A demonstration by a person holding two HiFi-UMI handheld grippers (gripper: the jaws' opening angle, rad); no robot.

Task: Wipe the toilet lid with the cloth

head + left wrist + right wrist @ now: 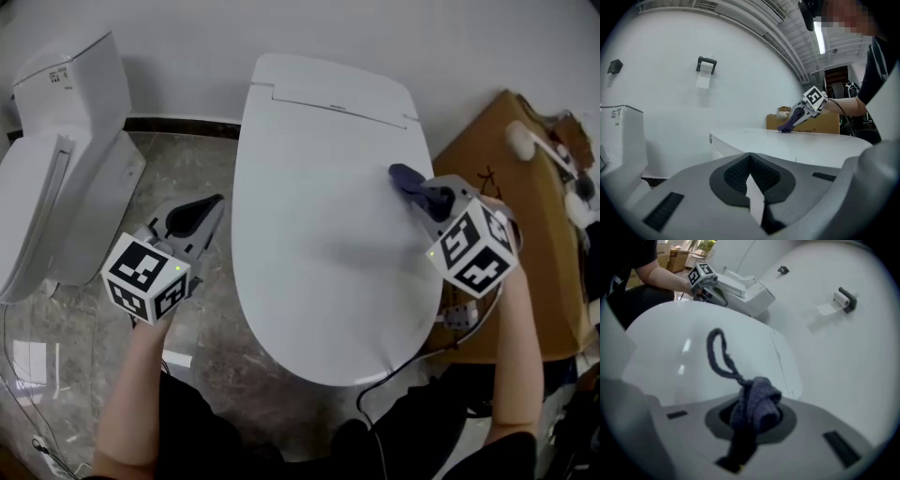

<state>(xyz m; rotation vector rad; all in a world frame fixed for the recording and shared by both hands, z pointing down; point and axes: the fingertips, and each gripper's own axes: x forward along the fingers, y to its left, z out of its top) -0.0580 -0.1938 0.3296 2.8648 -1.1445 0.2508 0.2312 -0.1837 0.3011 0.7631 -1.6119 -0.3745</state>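
Observation:
A white toilet lid [319,216] lies shut in the middle of the head view. My right gripper [415,192] is at its right edge, shut on a dark blue cloth [405,178] that rests on the lid. In the right gripper view the cloth [754,401] bunches between the jaws, and a loop of it [717,352] trails over the lid [693,357]. My left gripper [202,214] hangs left of the toilet over the floor, shut with nothing in it. The left gripper view shows the lid [797,143] and the right gripper [799,117] with the cloth [787,125] far off.
A second white toilet [56,178] stands at the left. A cardboard box [525,234] sits right of the lid. The marbled floor [187,169] lies between the toilets. A toilet-paper holder [706,70] hangs on the white wall. A cable [403,375] runs from the right gripper.

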